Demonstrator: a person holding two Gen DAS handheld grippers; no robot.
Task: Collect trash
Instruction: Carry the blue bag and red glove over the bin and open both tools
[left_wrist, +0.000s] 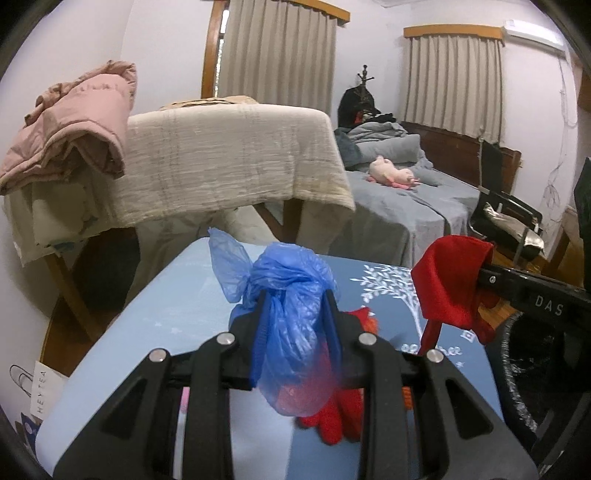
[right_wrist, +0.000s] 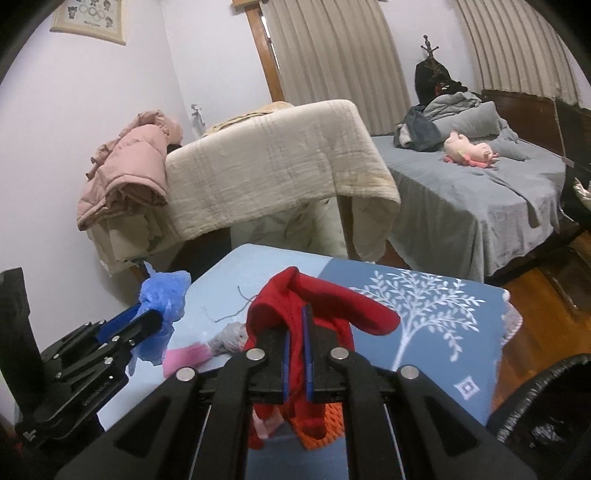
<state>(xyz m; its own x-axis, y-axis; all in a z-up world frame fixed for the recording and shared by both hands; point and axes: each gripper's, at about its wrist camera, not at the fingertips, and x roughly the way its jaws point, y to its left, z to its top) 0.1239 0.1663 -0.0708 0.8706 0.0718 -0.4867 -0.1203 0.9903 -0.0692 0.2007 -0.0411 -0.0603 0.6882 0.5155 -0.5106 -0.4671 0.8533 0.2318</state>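
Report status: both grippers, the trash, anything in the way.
Left gripper shut on blue plastic bag. Right gripper shut on red cloth. Black bin at right; nothing blocking it.

Your left hand-held gripper (left_wrist: 295, 306) covers the lower part of the blue plastic bag (left_wrist: 288, 295), and something red behind the bag is blurred. The black bin (right_wrist: 546, 410) is cut off by the picture's edge, so you cannot see its contents. On the bench (right_wrist: 229, 280), the grey and pink scraps (right_wrist: 210, 347) are too small to tell.

Crinkled glossy blue plastic bag (left_wrist: 291, 295), matt red cloth (right_wrist: 314, 314)
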